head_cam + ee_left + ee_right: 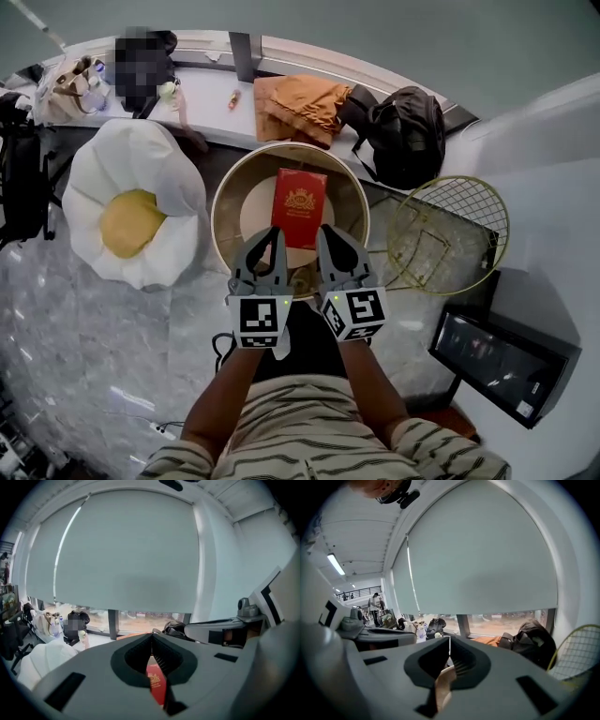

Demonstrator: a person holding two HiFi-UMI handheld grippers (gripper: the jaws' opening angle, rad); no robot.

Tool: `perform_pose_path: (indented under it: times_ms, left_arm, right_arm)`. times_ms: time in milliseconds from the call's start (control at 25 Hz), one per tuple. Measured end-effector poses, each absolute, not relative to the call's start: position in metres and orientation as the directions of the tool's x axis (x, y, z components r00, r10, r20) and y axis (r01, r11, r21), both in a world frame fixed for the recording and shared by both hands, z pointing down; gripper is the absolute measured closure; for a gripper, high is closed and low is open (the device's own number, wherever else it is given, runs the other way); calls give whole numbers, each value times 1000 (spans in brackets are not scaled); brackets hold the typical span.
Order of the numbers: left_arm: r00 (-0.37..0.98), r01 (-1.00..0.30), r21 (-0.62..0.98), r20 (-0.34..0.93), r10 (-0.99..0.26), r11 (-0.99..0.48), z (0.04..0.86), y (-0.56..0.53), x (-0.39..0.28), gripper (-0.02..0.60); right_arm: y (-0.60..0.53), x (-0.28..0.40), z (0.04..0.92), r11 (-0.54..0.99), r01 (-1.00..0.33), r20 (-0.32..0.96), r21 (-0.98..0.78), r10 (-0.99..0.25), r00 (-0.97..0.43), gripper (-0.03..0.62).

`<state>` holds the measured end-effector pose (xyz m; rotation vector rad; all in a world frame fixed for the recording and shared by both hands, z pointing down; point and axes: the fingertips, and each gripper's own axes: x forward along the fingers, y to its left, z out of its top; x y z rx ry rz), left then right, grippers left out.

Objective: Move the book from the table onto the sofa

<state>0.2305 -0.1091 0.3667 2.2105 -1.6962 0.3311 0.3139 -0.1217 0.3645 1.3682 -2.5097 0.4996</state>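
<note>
A red book [298, 204] with a gold crest lies flat on the round tan table [228, 208]. My left gripper [278, 234] hangs shut by the book's near left corner. My right gripper [323, 231] hangs shut by its near right corner. Nothing is between either pair of jaws, and whether the tips touch the book I cannot tell. In the left gripper view the left gripper [152, 638] shows the book [157, 686] below its closed jaws. The right gripper [450, 643] shows the table's tan top [443, 686] below its own. A white fried-egg-shaped soft seat [131, 202] sits left of the table.
A gold wire basket [450, 234] stands right of the table, with a black screen [502, 354] near it. On the window ledge behind lie an orange cloth [300, 105] and a black backpack [408, 131]. A black bag [21, 178] hangs at far left.
</note>
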Motion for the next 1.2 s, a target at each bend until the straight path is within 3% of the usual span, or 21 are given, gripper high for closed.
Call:
perform_pose_path:
  times_ms: [720,1200]
  left_arm:
    - [390,-919,285,579,-716,-271,562,-125,238,571]
    - [401,-913,352,682,-611,-207,655,-124,255,452]
  right_arm:
    - [-131,332,547,348,-902,554,-255,-712,-432,577]
    - [-132,360,647,248,-914,675,-321,-617,-405,436]
